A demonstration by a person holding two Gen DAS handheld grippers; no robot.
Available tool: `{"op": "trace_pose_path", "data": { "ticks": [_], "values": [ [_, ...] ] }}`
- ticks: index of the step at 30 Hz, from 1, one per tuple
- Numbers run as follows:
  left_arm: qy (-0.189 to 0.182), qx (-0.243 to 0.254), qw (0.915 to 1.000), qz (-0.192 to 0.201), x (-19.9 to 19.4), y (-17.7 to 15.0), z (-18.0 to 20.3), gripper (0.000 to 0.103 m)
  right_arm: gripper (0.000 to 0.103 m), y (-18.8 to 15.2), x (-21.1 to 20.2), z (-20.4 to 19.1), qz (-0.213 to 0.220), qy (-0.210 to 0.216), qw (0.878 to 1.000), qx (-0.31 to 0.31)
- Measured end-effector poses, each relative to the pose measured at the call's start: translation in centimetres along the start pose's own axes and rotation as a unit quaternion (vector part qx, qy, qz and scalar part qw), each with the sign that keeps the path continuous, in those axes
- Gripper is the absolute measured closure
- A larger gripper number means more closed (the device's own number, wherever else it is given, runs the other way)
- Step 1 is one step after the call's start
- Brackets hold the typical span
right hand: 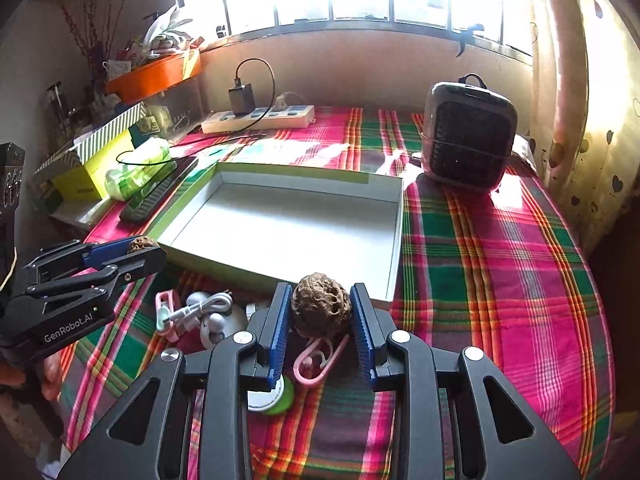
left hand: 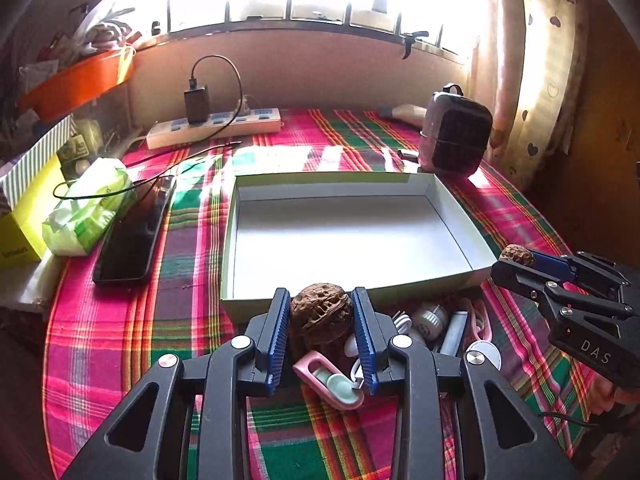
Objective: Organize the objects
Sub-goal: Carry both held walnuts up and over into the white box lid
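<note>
Box: the shallow white-lined box (left hand: pixel 352 236) sat open on the plaid cloth (left hand: pixel 120 320), and nothing lay inside it.
Orange tub: the tub (left hand: pixel 76 84) at the far left held bags and packets (too jumbled to name).
Left grip: the left gripper (left hand: pixel 322 316) pinched a walnut (left hand: pixel 322 312) between its blue pads, 1 pad pressed on each flank, just before the box's near wall.
Right grip: the right gripper (right hand: pixel 322 310) clamped a second walnut (right hand: pixel 320 306) the same way, at the box's near right corner.
Walnut count: 2, 1 per gripper, both clear of the cloth.
Pile: below the grippers lay a pink clip (left hand: pixel 328 382), a white cable (right hand: pixel 200 308) and small white gadgets; I couldn't count those.
Elsewhere: 1 dark phone (left hand: pixel 132 232), 1 power strip (left hand: pixel 212 126), 1 small heater (left hand: pixel 456 132).
</note>
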State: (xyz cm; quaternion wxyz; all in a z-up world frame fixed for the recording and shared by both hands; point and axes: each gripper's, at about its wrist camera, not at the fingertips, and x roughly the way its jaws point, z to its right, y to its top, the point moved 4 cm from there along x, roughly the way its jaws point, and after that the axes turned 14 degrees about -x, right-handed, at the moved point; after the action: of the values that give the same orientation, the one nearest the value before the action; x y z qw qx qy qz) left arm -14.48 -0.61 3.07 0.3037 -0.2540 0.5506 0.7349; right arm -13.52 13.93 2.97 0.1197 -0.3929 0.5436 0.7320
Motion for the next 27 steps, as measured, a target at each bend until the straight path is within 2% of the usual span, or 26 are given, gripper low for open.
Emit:
{"op": "trace_pose_path", "data": {
  "ticks": [12, 21, 27],
  "values": [
    [0.002, 0.004, 0.9999, -0.012, 3.8, 4.4, -0.2, 0.074, 0.072, 4.4, 3.7, 0.7, -0.012, 0.004, 1.0, -0.001],
    [0.023, 0.002, 0.9989, -0.041, 8.0, 6.4, -0.3, 0.074, 0.072, 6.2, 9.0, 1.3, -0.057, 0.029, 0.998, 0.009],
    [0.03, 0.007, 0.9978, -0.059, 10.6, 7.2, -0.4, 0.074, 0.072, 6.6, 11.5, 1.8, -0.079, 0.026, 0.996, 0.015]
  ]
}}
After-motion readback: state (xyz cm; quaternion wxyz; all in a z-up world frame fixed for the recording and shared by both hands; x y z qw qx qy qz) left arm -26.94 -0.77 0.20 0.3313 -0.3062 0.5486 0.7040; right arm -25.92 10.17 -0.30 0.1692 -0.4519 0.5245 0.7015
